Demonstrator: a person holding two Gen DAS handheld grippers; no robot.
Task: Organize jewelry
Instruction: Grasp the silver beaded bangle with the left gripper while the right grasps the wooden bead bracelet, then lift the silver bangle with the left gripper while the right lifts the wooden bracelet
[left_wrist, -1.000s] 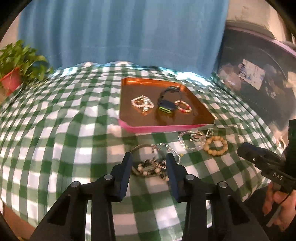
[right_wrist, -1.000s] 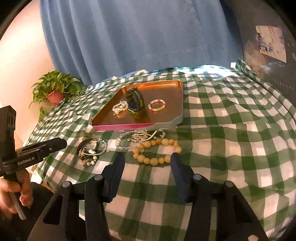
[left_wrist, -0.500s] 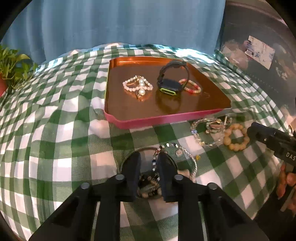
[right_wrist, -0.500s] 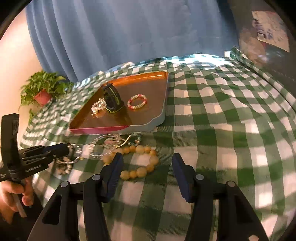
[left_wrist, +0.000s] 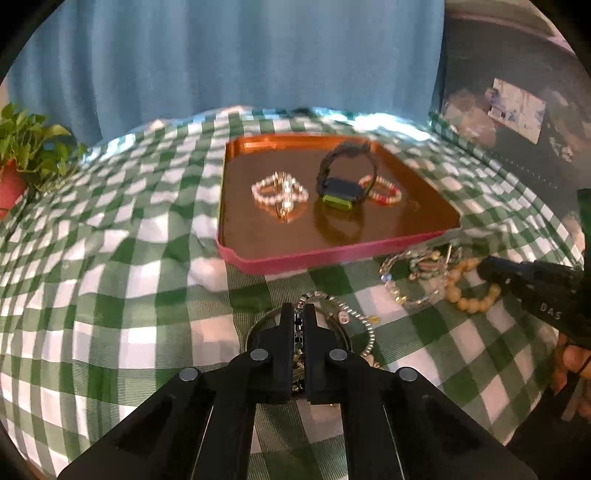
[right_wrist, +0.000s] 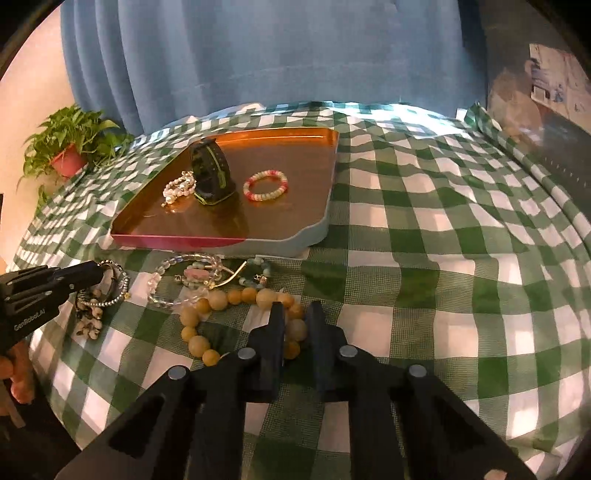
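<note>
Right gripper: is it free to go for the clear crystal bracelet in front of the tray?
Probably not yet. The right gripper is closed around the wooden bead bracelet, so its jaws are occupied. The crystal bracelet lies uncovered just left of it; only the load stands in the way.

warm, dim indoor light with heavy fisheye bending

glare washes out the checked tablecloth (left_wrist: 388, 122) far beyond the left gripper (left_wrist: 299, 314); the tray (right_wrist: 229, 242) floor ahead mirrors the watch (right_wrist: 212, 173); black vignette corners, soft smeared edges, right gripper (right_wrist: 295, 314) fingers dark.

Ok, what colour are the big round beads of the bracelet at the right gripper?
Yellowish tan, on the large-bead bracelet; clearest in the right wrist view.
</note>
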